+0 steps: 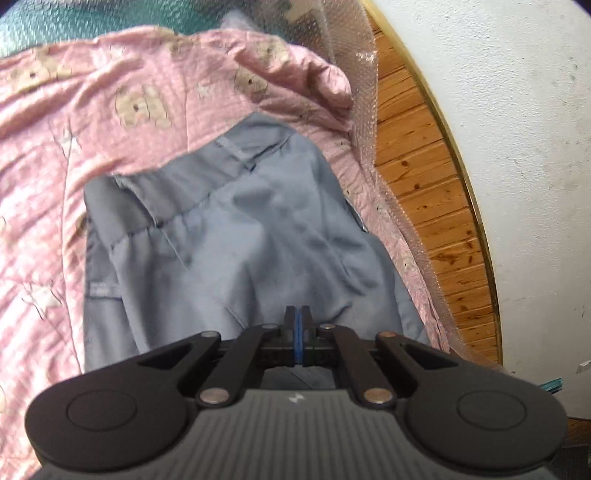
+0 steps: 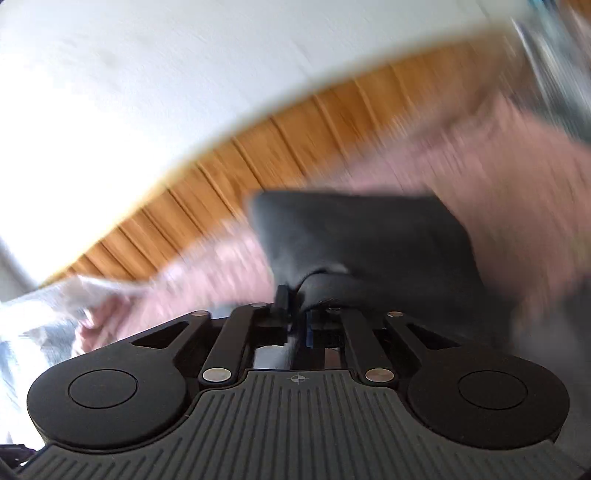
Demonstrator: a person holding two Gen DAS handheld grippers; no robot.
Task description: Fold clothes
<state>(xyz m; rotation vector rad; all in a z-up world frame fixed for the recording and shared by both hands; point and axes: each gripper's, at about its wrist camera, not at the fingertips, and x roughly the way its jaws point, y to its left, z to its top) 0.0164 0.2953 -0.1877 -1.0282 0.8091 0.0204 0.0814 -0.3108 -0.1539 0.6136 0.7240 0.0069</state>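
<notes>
A blue-grey garment [image 1: 240,229] lies crumpled on a pink bear-print quilt [image 1: 110,122], its waistband turned toward the far side. My left gripper [image 1: 298,319] sits at the garment's near edge with its jaws pressed together; the cloth's folds run in toward the tips. The right wrist view is motion-blurred. There my right gripper [image 2: 293,302] is shut on a bunch of the same garment [image 2: 369,240], which looks dark grey and drapes over the right finger above the pink quilt [image 2: 498,166].
The quilt's right edge is covered by clear bubble wrap [image 1: 365,85]. Beyond it run a wooden plank floor [image 1: 417,155] and a white wall [image 1: 517,147]. A teal surface [image 1: 55,26] shows behind the quilt.
</notes>
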